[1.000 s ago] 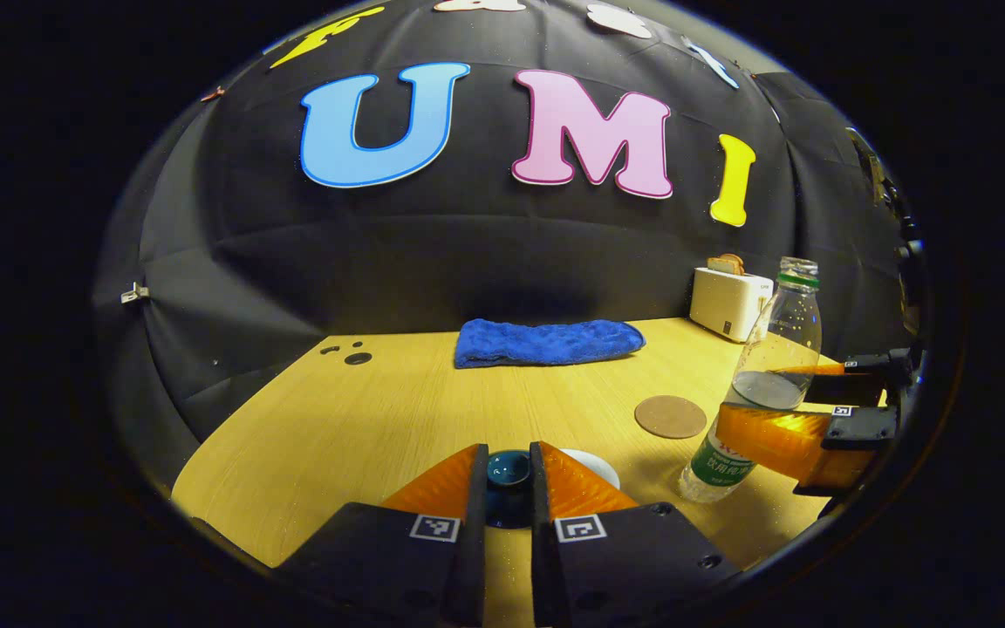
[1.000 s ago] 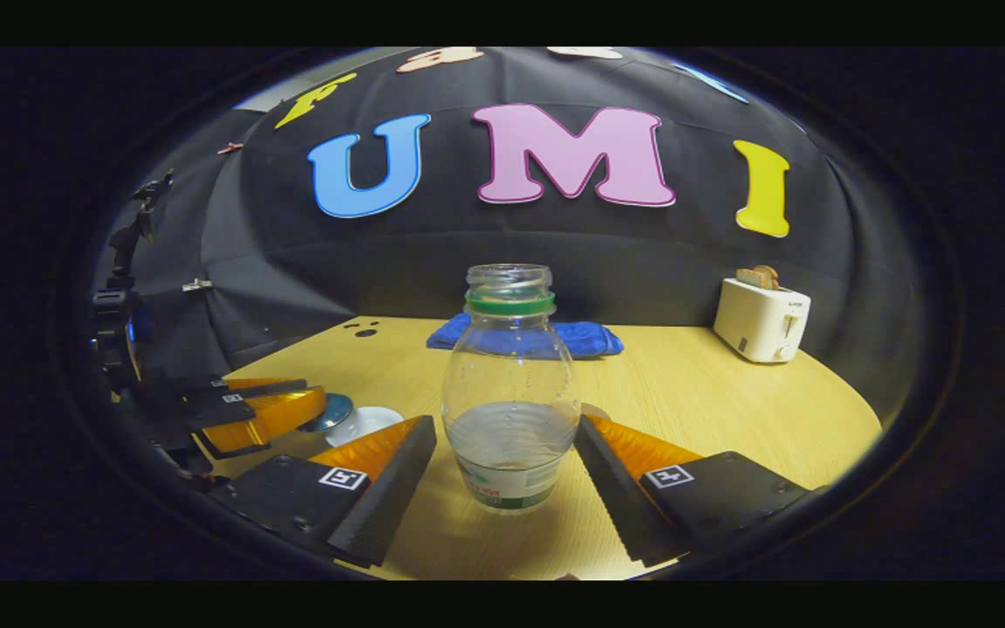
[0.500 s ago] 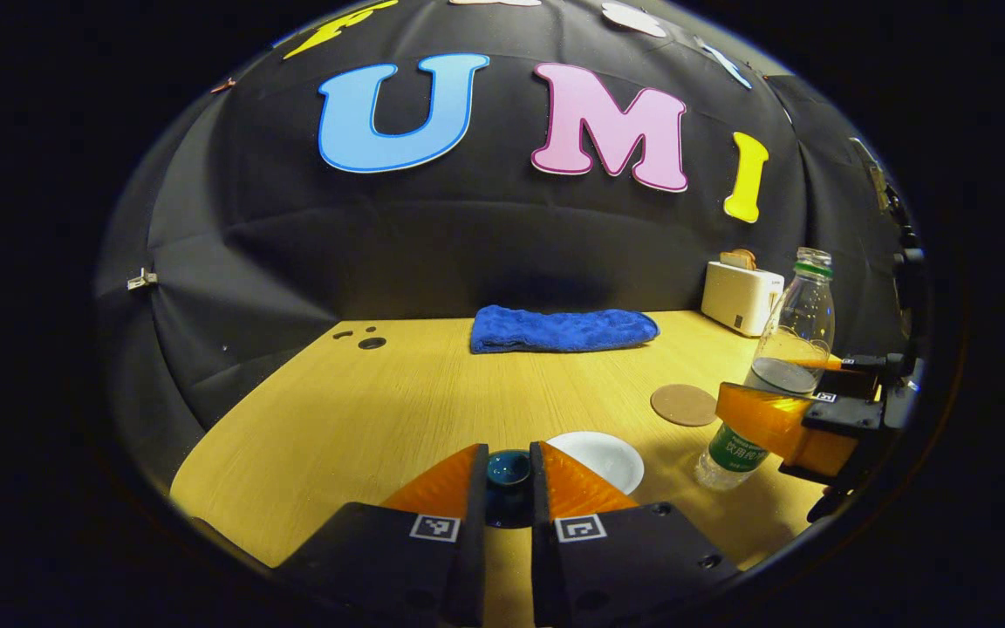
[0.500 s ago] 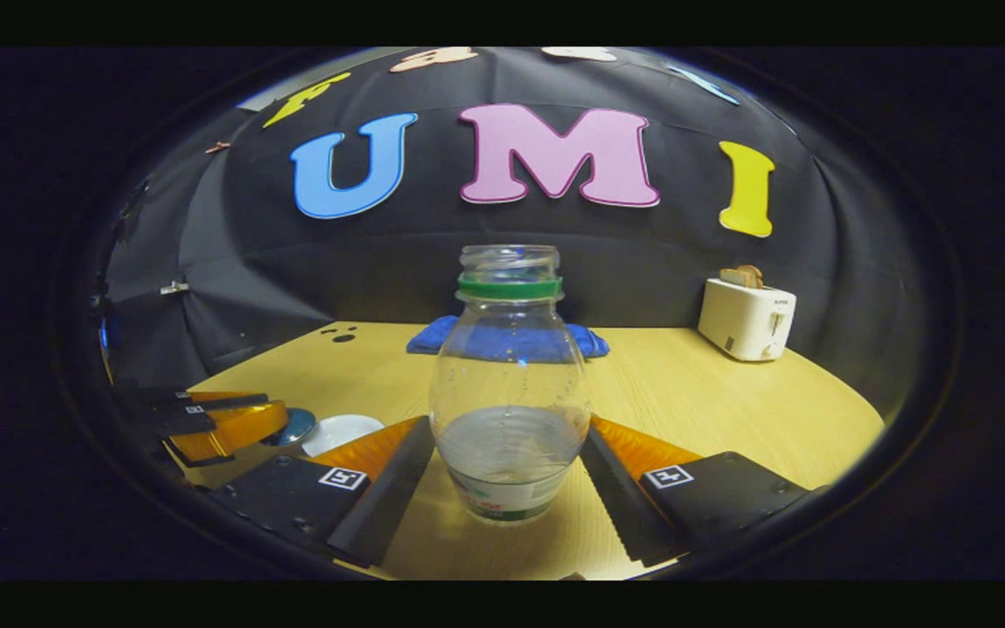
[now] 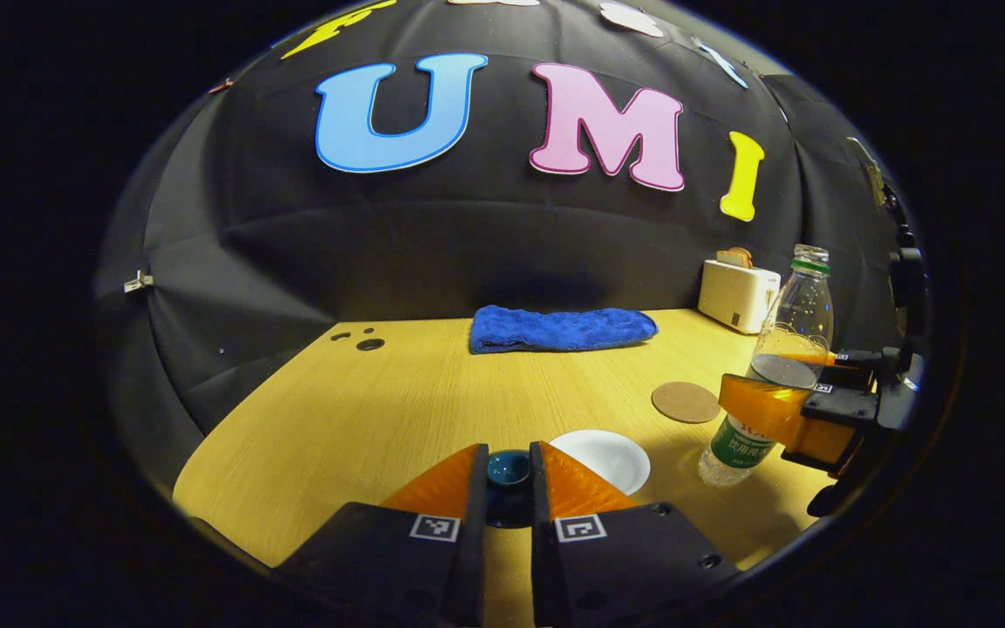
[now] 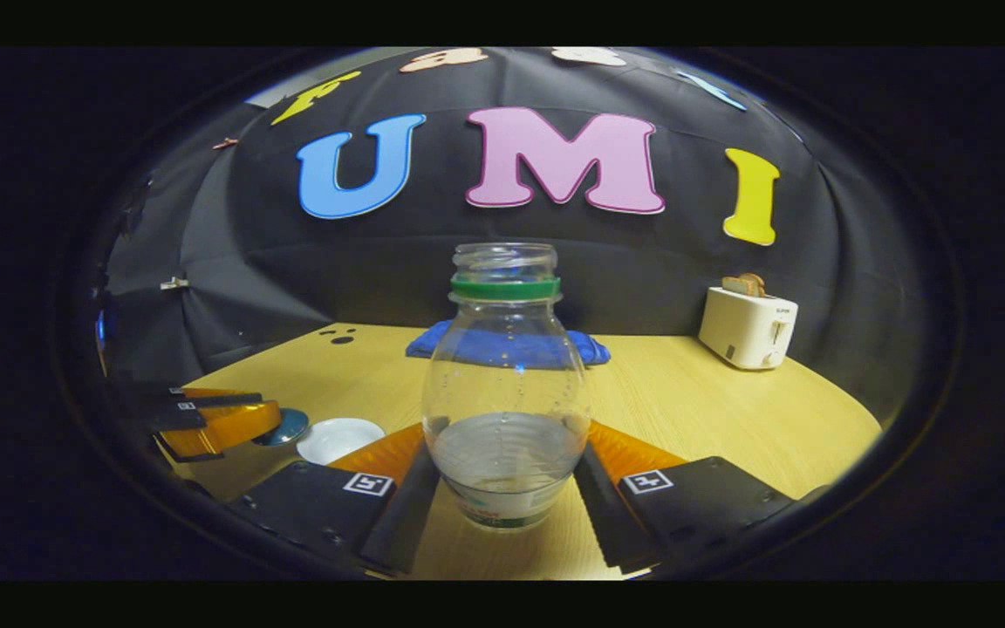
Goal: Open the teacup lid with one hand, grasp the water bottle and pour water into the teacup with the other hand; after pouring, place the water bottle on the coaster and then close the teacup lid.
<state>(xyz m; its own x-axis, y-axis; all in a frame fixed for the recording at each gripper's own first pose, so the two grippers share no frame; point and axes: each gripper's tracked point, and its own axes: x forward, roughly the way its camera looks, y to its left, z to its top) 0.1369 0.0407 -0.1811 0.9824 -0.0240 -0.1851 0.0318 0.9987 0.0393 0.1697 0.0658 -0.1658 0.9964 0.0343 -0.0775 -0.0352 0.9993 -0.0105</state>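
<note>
The left gripper [image 5: 508, 475] has its fingers clamped on the knob of the dark teal teacup lid [image 5: 508, 468], held off the cup near the table's [image 5: 363, 410] front edge. Just to its right the white teacup [image 5: 603, 455] stands uncovered, so the lid-opening step looks done. Farther right and a little back, the round brown coaster [image 5: 685, 402] lies bare on the wood. Right again, near the table's right edge, the right gripper [image 6: 502, 475] has its fingers pressed against both sides of the clear water bottle [image 6: 505, 392], around its lower body; the bottle stands upright, uncapped, about a third full, and whether its base rests on the table I cannot tell. Along the back edge lie a blue cloth [image 5: 562, 328] at the middle and a white toaster [image 5: 737, 296] toward the back right corner. By my reading the grasp is made and what remains is the pouring, setting the bottle on the coaster, and closing the lid
</note>
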